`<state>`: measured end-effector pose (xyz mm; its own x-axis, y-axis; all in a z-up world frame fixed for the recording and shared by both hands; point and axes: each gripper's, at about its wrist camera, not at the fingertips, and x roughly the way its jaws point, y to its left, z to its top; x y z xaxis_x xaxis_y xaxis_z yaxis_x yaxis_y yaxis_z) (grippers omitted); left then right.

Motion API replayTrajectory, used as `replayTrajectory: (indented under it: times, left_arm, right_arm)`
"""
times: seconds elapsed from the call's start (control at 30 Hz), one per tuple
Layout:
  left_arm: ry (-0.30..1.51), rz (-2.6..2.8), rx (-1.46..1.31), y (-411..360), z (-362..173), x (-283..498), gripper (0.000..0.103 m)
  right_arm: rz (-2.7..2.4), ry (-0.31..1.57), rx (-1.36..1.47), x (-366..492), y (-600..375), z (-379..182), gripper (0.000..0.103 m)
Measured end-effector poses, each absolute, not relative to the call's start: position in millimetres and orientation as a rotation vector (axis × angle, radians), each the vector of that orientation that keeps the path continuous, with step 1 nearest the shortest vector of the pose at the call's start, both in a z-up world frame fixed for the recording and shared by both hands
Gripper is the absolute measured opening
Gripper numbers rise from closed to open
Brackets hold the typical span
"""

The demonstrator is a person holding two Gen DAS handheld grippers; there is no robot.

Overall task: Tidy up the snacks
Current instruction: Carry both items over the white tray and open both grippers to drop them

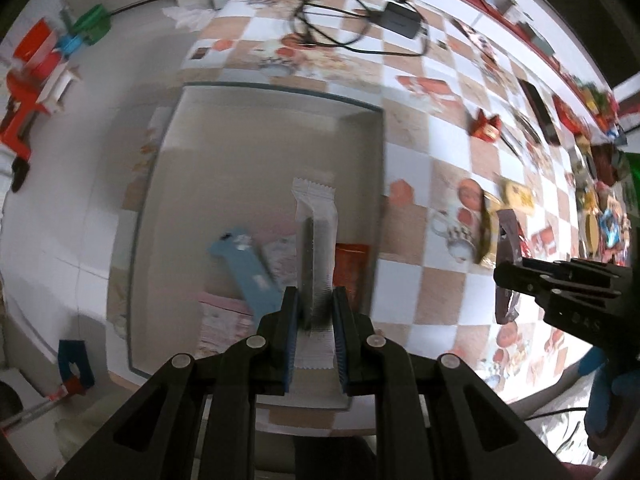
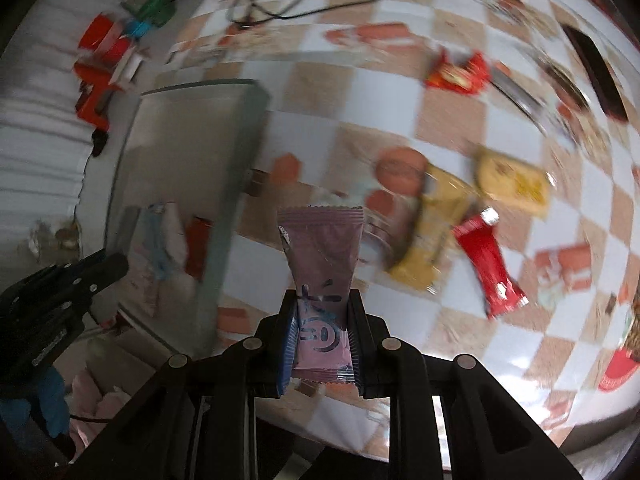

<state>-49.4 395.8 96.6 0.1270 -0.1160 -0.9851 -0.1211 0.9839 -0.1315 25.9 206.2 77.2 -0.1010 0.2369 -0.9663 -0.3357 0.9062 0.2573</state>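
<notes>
Both jaws pinch snacks: the left gripper (image 1: 315, 308) holds a white wrapper (image 1: 316, 240) over the grey tray (image 1: 276, 92) at frame centre, the right gripper (image 2: 322, 320) a pink packet (image 2: 322, 248) beside it; release low, inside the rim.

A white, silvery snack bar (image 1: 316, 248) is held upright on edge above the grey tray (image 1: 280, 92), in which a blue packet (image 1: 248, 268) and an orange-red packet (image 1: 350, 272) are laid flat. A pink wrapper (image 2: 322, 276) with crimped ends is pinched at its middle, to the right of the tray. Further right of the tray, yellow packets (image 2: 512, 184) and a red bar (image 2: 490, 264) are scattered on the checkered surface (image 2: 360, 92).
</notes>
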Motion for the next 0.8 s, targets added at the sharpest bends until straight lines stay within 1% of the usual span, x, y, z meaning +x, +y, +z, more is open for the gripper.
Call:
replayTrajectory:
  times: [0.4, 0.8]
  left_arm:
    - [1.483, 0.058, -0.223, 434.5, 79.5, -46.7, 0.018]
    - [1.517, 0.073, -0.242, 448.0, 62.0, -43.9, 0.018]
  right_arm:
    - [0.603, 1.589, -0.138, 37.8, 297.3, 73.6, 0.024]
    - [0.593, 1.638, -0.114, 47.5, 334.1, 55.9, 0.025]
